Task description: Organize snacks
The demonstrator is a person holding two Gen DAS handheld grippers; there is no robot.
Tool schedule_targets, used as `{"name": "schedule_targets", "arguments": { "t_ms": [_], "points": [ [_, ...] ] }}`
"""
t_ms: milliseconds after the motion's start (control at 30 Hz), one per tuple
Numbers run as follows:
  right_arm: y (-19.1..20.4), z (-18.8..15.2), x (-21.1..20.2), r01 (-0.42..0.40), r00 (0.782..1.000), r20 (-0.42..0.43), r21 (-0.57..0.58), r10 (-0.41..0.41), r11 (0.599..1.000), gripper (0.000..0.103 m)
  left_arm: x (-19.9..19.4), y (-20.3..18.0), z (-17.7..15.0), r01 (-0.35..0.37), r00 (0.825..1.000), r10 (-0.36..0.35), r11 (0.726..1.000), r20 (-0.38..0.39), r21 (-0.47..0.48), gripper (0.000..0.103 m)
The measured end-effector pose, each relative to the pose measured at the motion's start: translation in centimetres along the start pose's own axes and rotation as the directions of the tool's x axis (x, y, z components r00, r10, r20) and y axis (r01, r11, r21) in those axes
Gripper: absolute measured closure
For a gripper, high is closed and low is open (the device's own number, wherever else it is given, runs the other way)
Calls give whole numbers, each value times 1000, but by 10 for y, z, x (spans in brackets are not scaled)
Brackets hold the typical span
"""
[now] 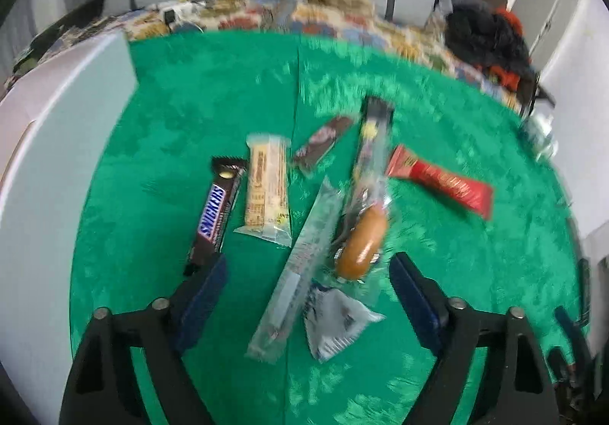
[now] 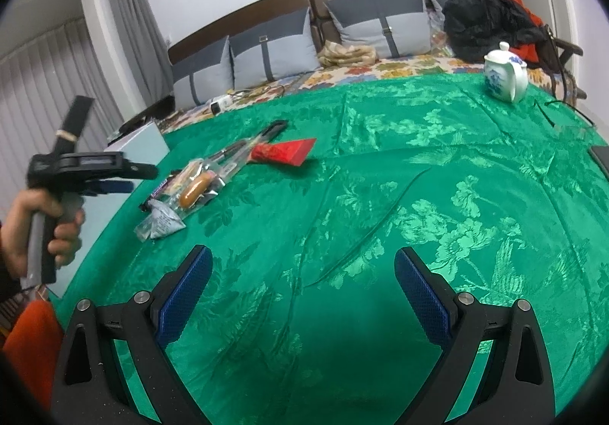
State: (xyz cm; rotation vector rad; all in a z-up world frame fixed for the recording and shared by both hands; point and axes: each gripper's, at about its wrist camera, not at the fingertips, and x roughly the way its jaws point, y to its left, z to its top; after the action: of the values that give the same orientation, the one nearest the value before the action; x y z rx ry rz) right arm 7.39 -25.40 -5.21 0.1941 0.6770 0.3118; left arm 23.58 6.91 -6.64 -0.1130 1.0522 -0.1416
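Left tongs hang half-open and empty just above the clear-wrapped bar, whose long axis runs away from them between the pads toward the surface's far edge; right tongs, wide and empty, sit well apart.

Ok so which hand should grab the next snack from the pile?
Probably the left: the left gripper hangs open right over the snack pile. The right gripper is open over bare green cloth, farther away.
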Motion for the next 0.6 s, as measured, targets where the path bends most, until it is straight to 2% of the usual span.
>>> {"name": "schedule_targets", "arguments": {
  "t_ms": [100,167,367,600],
  "points": [
    [1,-1,1,0,1000,-8,-6,0,1000,5,28,-10,-2,-33,995,40,997,-91,71,50],
    [0,-2,1,1,1000,-6,-9,-1,1000,5,34,-11,-7,-28,995,36,996,-96,79,50],
    [-2,0,3,-11,1000,-15,11,11,1000,5,38,-4,-13,17,993,-14,1000,-116,18,50],
    [-5,2,4,-17,1000,-11,22,17,1000,5,34,-16,-24,1,993,14,993,-120,122,46]
  ]
}}
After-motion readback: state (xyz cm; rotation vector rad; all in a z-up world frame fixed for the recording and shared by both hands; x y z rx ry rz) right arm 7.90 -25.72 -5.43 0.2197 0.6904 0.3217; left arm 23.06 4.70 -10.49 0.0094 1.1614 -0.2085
